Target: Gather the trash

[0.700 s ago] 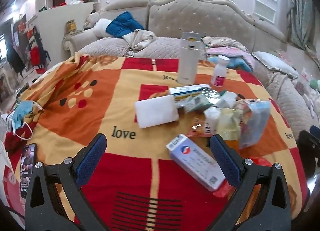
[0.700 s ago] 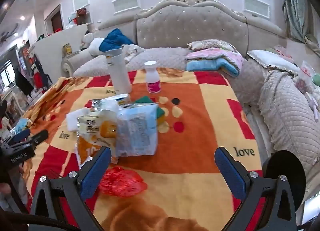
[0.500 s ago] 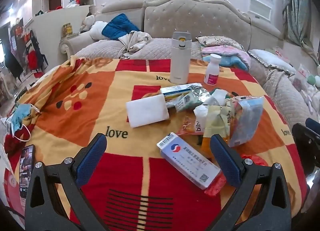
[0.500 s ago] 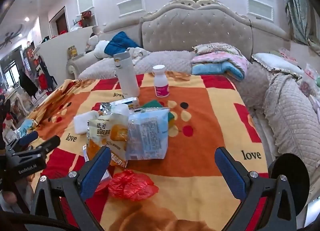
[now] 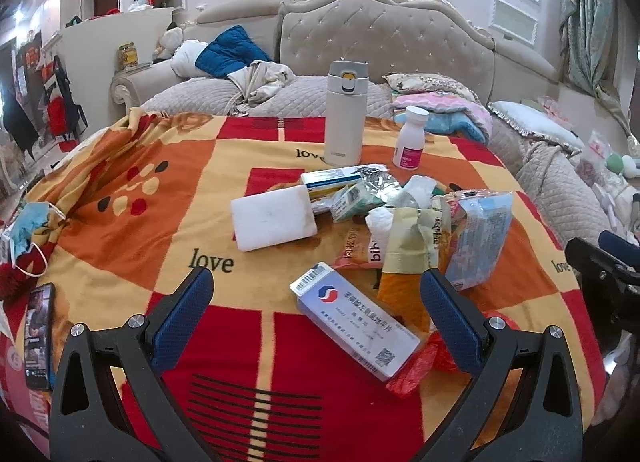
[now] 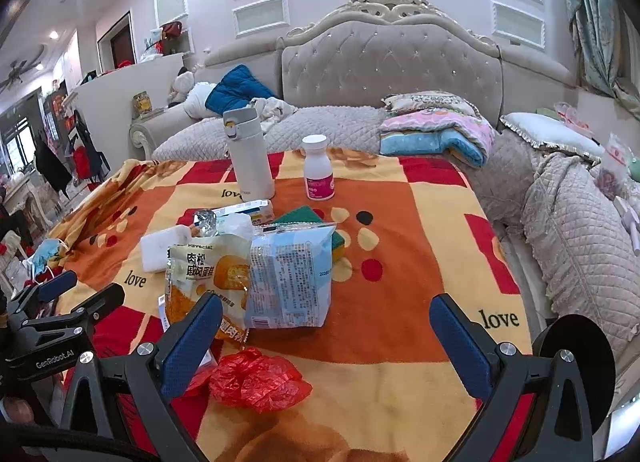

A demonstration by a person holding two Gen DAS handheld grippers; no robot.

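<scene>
Nearest, both grippers tilt downward over the blanket-covered worktop (image 5: pixel 120 165), each with its jaws spread as wide as they go and nothing between the pads. The left gripper (image 5: pixel 318 294) hangs above a white and blue medicine box (image 5: pixel 352 322), not touching it; the box lies partly over a crumpled red plastic bag (image 6: pixel 256 378). The right gripper (image 6: pixel 326 320) hovers above bare orange and yellow blanket, with the red bag just beside its left finger. Open blanket stretches to the right as far as the worktop's edge, where a quilted sofa (image 6: pixel 572 238) begins. Just beyond the fingers lies the trash pile: a yellow snack wrapper (image 6: pixel 208 274), a pale blue packet (image 6: pixel 288 274) leaning on it, a white sponge block (image 5: pixel 274 217), crumpled tissue (image 5: pixel 416 189) and a foil pouch (image 5: pixel 372 185). Farther back a white flask (image 5: pixel 346 113) and a small pill bottle (image 5: pixel 410 137) stand upright, apart from the pile.
</scene>
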